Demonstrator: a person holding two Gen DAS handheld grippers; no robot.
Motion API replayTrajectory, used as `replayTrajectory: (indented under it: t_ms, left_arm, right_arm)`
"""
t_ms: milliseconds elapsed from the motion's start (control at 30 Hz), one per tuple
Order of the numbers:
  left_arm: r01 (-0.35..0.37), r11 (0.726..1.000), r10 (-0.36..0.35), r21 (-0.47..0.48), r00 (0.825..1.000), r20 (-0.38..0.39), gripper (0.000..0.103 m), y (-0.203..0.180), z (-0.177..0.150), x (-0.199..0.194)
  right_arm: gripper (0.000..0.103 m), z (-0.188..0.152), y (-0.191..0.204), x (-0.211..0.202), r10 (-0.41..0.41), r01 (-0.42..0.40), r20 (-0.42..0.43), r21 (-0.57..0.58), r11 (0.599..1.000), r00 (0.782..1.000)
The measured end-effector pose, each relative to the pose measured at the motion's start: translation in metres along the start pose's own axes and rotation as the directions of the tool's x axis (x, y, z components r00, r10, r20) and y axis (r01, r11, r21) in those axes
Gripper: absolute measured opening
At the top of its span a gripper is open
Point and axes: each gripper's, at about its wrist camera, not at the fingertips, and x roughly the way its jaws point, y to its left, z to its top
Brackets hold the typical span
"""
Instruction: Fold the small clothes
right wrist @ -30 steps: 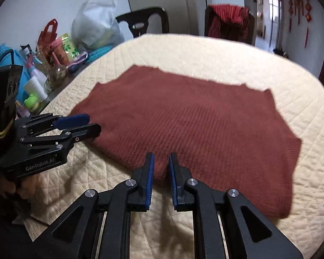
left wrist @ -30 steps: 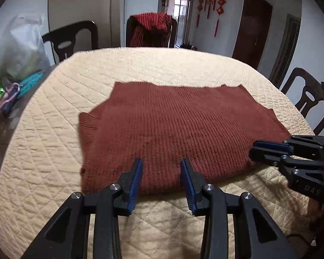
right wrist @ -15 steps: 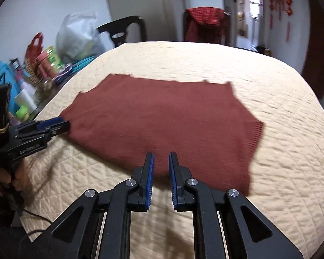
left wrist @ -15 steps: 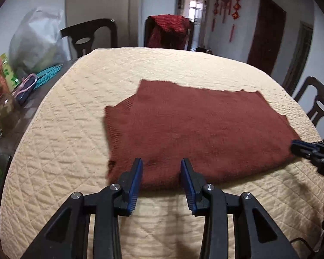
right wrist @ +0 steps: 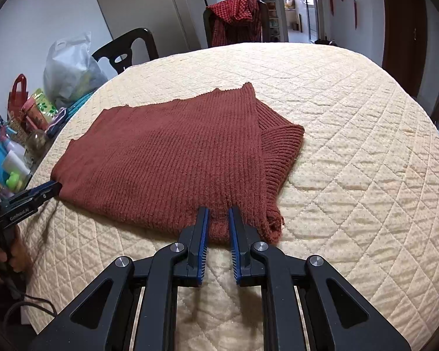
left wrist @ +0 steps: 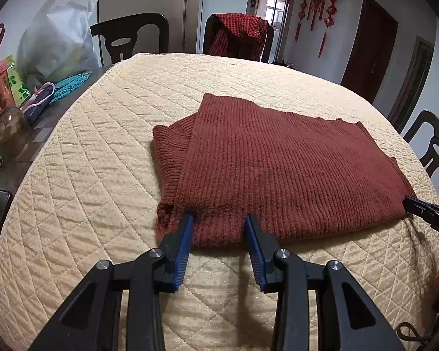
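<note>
Knitwear fills the middle of both views: a rust-brown ribbed sweater (left wrist: 278,169) lies flat on a cream quilted table cover (left wrist: 82,181), folded so that one layer sits over another, with a ribbed cuff or hem sticking out from under the top layer at one side. The left gripper (left wrist: 219,222) hovers at the near edge of the sweater, its blue-padded fingers (left wrist: 183,244) spread well apart, the tips just touching or just over the frayed knit edge; nothing sits pinched between them. The right gripper (right wrist: 218,216) is at the other near corner of the sweater, its fingers (right wrist: 201,244) much closer together but with a clear gap, and a bit of the fringed edge lies in that gap; whether the pads actually press the fabric cannot be told. In the right wrist view the left gripper (right wrist: 35,194) shows at the left edge, its tips at the sweater's corner. In the left wrist view the right gripper (left wrist: 424,209) pokes in from the right, its tip at the fabric's corner. Beyond the table stand dark wooden chairs (left wrist: 131,36), one draped with a red checked cloth (left wrist: 240,33). A white plastic bag (left wrist: 55,41) and assorted bottles and packets (right wrist: 29,122) crowd the table's side.
</note>
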Motion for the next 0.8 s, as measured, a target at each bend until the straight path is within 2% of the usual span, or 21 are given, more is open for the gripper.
replayTrajectory:
  t_ms: [167,267,300,333,433,500,600,733,800]
  left_arm:
    - [0.025,0.999,-0.025,-0.027,0.999,0.024,0.04,0.009,-0.004,-0.016]
    - [0.032,0.997,-0.031,-0.071,0.999,0.024,0.04,0.02,-0.012,-0.025]
    - [0.043,0.995,-0.042,-0.089,0.999,0.018,0.04,0.023,-0.015,-0.026]
    - [0.056,0.993,-0.055,-0.107,0.998,0.012,0.04,0.026,-0.018,-0.027]
    - [0.093,0.983,-0.097,-0.159,0.995,-0.014,0.04,0.032,-0.023,-0.022]
    - [0.107,0.974,-0.112,-0.199,0.994,-0.012,0.04,0.038,-0.022,-0.017]
    - [0.137,0.958,-0.142,-0.251,0.99,-0.001,0.041,0.044,-0.013,-0.011]
    - [0.159,0.934,-0.166,-0.319,0.986,0.005,0.044,0.052,-0.003,0.0]
    - [0.16,0.928,-0.167,-0.337,0.986,0.008,0.044,0.053,0.0,0.003]
  right_arm:
    - [0.018,-0.007,-0.003,-0.015,-0.005,0.005,0.007,0.015,1.0,1.0]
    - [0.032,-0.015,-0.01,-0.025,0.02,-0.02,0.008,0.049,0.999,1.0]
    - [0.038,-0.018,-0.013,-0.027,0.037,-0.037,0.006,0.069,0.997,0.999]
    - [0.04,-0.023,-0.017,-0.028,0.074,-0.074,0.0,0.103,0.992,0.997]
    - [0.041,-0.031,-0.023,-0.02,0.156,-0.149,-0.028,0.169,0.974,0.987]
    - [0.041,-0.032,-0.028,-0.02,0.179,-0.175,-0.004,0.201,0.964,0.984]
    - [0.041,-0.027,-0.044,-0.015,0.253,-0.25,0.033,0.316,0.915,0.967]
    - [0.041,-0.022,-0.065,-0.003,0.335,-0.334,0.085,0.464,0.82,0.938]
    - [0.041,-0.02,-0.066,-0.002,0.342,-0.343,0.092,0.474,0.811,0.935]
